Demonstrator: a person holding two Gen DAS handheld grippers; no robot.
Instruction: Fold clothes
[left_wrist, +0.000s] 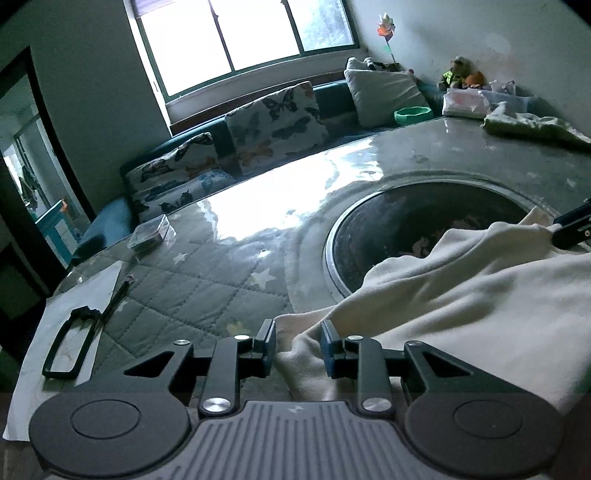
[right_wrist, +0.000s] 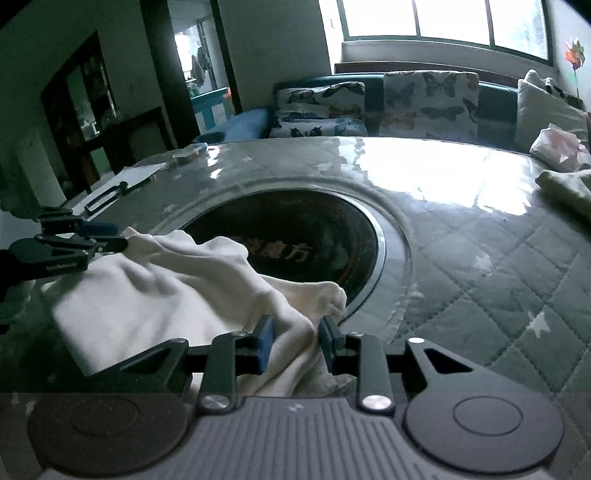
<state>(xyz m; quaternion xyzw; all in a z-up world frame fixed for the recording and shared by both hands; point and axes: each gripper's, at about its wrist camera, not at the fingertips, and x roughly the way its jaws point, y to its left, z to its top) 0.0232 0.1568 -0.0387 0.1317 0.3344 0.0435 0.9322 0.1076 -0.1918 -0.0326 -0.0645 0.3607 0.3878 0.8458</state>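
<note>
With both my left gripper (left_wrist: 298, 343) and right gripper (right_wrist: 295, 341) narrowly parted around the cream garment (right_wrist: 155, 295), I should back out level, avoiding snagging corners.

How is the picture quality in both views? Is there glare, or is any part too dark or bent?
Left wrist view: window blown out, glare on the table, straight edges bowed by the fisheye. Right wrist view: same glare on the glossy top, dark room at left, white garment slightly blurred, corners black.
</note>
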